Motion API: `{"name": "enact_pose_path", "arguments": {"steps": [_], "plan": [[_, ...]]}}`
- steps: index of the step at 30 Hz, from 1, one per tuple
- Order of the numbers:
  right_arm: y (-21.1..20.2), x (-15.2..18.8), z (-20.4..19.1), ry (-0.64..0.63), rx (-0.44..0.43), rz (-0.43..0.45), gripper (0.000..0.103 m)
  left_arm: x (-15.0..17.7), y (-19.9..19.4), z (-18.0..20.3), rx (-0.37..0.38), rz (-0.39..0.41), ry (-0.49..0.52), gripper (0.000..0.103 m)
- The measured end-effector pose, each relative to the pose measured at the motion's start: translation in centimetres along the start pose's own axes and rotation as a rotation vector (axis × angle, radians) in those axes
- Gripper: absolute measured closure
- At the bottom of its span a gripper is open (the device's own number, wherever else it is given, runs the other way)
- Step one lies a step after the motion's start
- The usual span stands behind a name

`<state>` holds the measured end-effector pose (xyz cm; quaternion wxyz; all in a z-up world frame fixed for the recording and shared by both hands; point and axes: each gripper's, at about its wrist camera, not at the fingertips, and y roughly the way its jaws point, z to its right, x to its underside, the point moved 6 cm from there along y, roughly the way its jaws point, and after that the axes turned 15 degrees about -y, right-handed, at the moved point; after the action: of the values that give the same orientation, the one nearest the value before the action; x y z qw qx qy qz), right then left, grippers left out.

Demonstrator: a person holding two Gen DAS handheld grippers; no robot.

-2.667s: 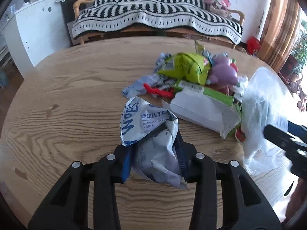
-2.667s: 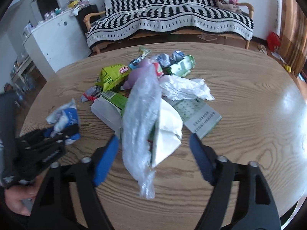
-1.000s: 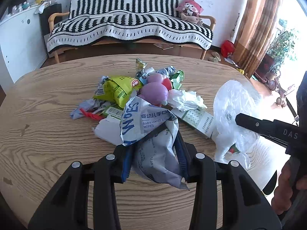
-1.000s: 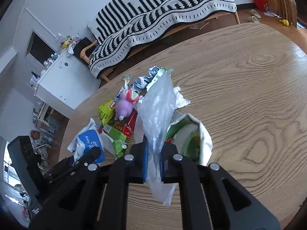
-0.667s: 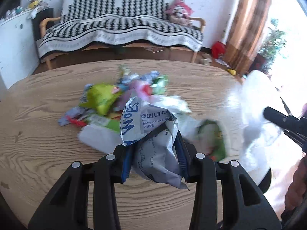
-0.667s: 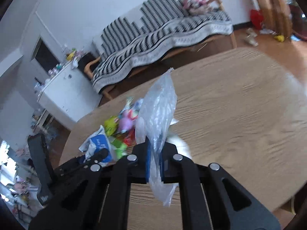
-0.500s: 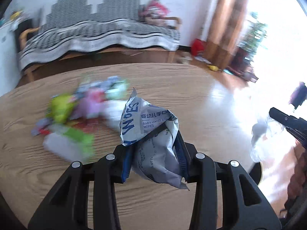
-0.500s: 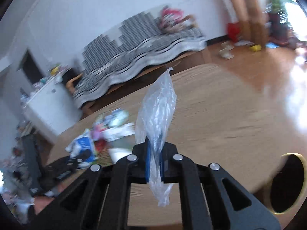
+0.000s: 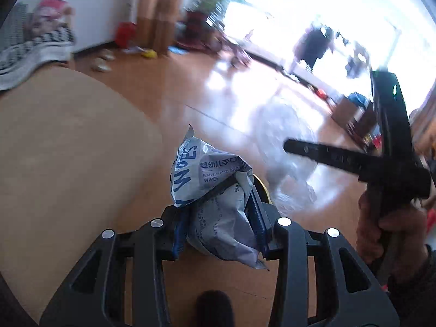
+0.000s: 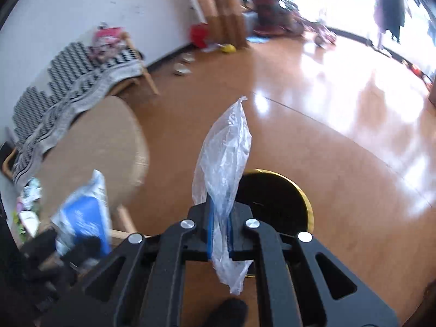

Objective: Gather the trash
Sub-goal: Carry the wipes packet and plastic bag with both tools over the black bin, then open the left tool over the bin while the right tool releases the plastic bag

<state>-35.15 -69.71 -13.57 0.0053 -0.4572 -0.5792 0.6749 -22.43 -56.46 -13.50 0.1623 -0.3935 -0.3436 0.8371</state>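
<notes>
My left gripper (image 9: 219,227) is shut on a crumpled white and blue baby wipes packet (image 9: 209,182), held past the edge of the round wooden table (image 9: 68,150). My right gripper (image 10: 219,231) is shut on a clear plastic bag (image 10: 224,158), held above a black bin with a gold rim (image 10: 275,199) on the floor. In the left wrist view the right gripper (image 9: 288,145) shows at the right with the blurred bag (image 9: 283,150) hanging from it. In the right wrist view the wipes packet (image 10: 84,215) shows at the lower left.
The shiny wooden floor (image 10: 340,109) spreads beyond the table. A striped sofa (image 10: 68,87) stands by the white wall. Some leftover trash (image 10: 26,204) lies on the table (image 10: 95,141) at the far left. Bright windows and clutter are at the back right.
Both grippers have swung right, away from the trash pile on the table, to the floor side. The right gripper, open around the plastic bag 2.7 s ago, has since shut on it; the bin now shows below.
</notes>
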Motion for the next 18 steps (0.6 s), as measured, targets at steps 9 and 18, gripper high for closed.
{"name": "enact_pose_path", "arguments": {"steps": [9,18], "plan": [[4.5,2.6,5.4,0.044,0.021,-0.116,0.095,3.0,12.5,2.0,-0.01,-0.174,0.014,0.063],[7.1,1.7,5.3,0.054,0.02,-0.157,0.095,1.6,16.0,0.3,-0.04,-0.169,0.023,0.034]]}}
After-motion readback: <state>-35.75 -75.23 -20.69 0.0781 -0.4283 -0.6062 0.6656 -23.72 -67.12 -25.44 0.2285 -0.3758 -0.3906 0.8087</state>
